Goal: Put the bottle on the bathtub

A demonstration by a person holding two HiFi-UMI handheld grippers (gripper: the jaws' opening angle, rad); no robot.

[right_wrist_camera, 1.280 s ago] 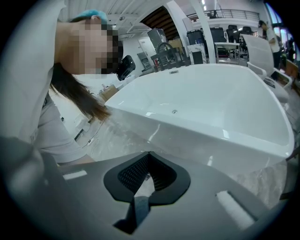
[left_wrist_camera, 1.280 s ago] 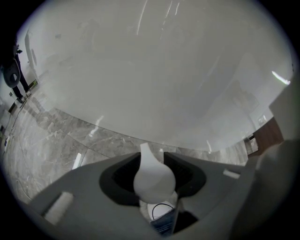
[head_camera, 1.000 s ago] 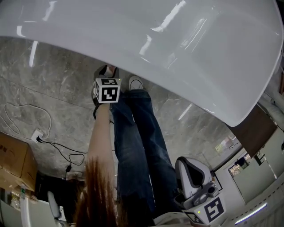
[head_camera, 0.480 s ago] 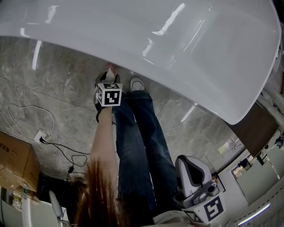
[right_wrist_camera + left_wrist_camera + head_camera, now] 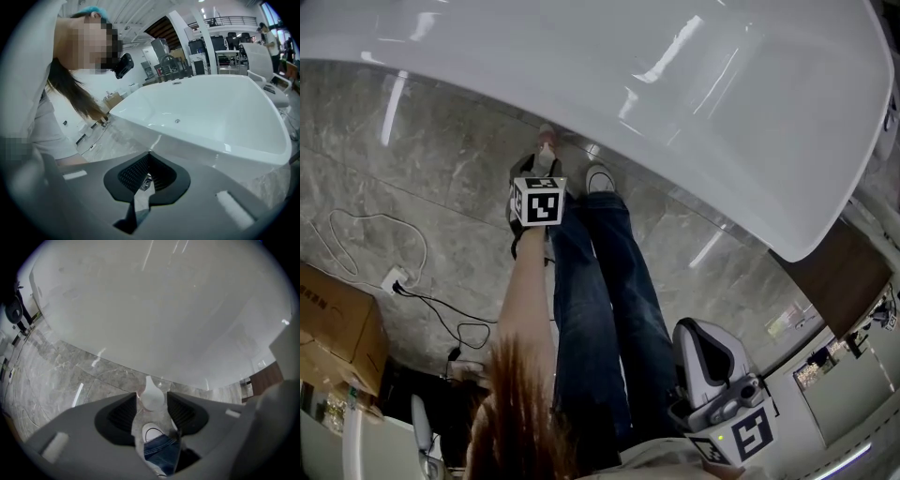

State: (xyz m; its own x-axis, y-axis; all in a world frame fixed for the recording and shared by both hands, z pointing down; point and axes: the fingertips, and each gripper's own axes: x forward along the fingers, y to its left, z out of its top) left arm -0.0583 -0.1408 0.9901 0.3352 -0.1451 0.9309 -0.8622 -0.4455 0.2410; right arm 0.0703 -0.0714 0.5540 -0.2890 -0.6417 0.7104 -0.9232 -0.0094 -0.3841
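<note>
Our left gripper (image 5: 153,394) has just been opening; its released fingers flank the bottle (image 5: 152,399), which stands on the floor (image 5: 70,376) between their tips, below the bathtub (image 5: 164,310). We should sink deeper and centre it before closing. Our right gripper (image 5: 148,157) stays out of this, clenched and empty.

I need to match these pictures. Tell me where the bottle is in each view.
Head view: bottle upper centre-left, on the floor by the tub, left of the shoe.
Left gripper view: bottle lower centre, just below the tub.
Right gripper view: not in it.
Shared landmark: the tub.
</note>
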